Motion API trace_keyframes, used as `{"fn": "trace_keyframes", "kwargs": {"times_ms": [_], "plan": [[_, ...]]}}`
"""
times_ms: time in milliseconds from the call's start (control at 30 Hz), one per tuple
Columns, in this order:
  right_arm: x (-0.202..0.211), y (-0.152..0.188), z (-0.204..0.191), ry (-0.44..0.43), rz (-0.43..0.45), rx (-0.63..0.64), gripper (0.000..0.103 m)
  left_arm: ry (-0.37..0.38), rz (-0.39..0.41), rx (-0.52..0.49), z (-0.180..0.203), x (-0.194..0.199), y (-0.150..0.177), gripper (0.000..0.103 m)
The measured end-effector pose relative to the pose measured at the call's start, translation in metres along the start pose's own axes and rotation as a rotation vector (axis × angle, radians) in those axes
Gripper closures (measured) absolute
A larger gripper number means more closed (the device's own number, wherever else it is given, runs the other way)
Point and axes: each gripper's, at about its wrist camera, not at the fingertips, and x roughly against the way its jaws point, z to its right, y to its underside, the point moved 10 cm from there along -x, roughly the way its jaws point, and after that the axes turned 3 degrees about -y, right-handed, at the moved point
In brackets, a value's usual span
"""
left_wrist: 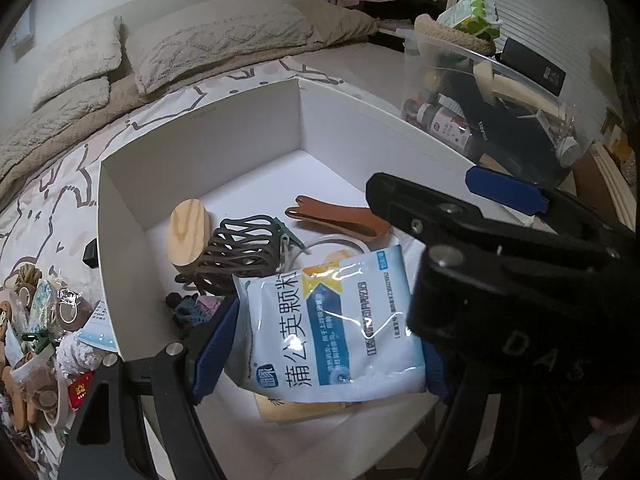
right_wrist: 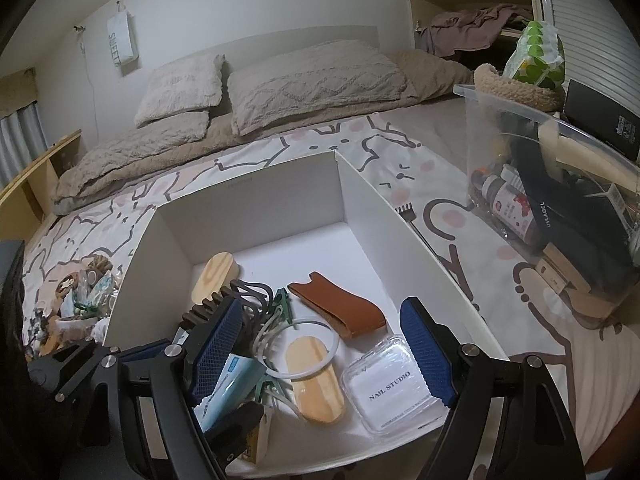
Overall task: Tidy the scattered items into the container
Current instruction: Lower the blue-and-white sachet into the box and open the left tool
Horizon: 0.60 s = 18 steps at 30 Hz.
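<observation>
- Left gripper (left_wrist: 324,344) is clamped on a white-and-blue medicine sachet (left_wrist: 332,320), blue pads on both sides of it, held just over the near end of the white box (left_wrist: 240,128).
- Right gripper (right_wrist: 320,352) has its jaws spread wide w/ nothing between the pads; it hangs over the near end of the same box. Its blue pads (right_wrist: 426,352) sit either side of the contents below.
- Right under the right gripper, on the box floor: clear plastic case labelled NAIL STUDIO (right_wrist: 390,388), a flat oval wood piece (right_wrist: 316,376), and a thin clear ring (right_wrist: 304,350) overlapping that wood piece.
- Mid-box: brown leather holder (right_wrist: 340,308) lying flat, green clips (right_wrist: 282,302) beside it, dark wavy hair claw (left_wrist: 240,256) next to a second oval wood block (left_wrist: 188,230) that stands tilted vs. the left wall.
- Near left corner inside the box: small dark knitted bit (left_wrist: 192,308), partly hidden by the left gripper's finger.
- Outside the box, left side on the bedsheet (right_wrist: 400,172): heap of scattered small items (left_wrist: 36,340), incl. tape rolls and packets; can't tell each apart.
- Right of the box: small black comb (right_wrist: 412,226) on the sheet, touching or just beside the wall, can't tell which.
- Further right: clear plastic bin (right_wrist: 476,132) full of bottles and misc.; green-dotted packet (right_wrist: 536,52) on top.
- Far end: pillows (right_wrist: 312,80) and beige blanket.
</observation>
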Motion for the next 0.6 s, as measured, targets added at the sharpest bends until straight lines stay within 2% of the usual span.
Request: {"fn": "trace_keyframes", "kwargs": {"times_ms": [233,433,600], "plan": [[-0.001,0.000,0.000,0.005,-0.003,0.003,0.022,-0.075,-0.003,-0.002,-0.007,-0.001,0.002,0.021],[-0.003,0.001,0.004,0.015,-0.008,0.000,0.022,-0.099,-0.017,0.026,-0.015,-0.003,0.004,0.013],[-0.001,0.000,0.005,0.021,-0.001,-0.007,0.022,-0.108,-0.014,0.037,-0.017,-0.003,0.004,0.011]]}}
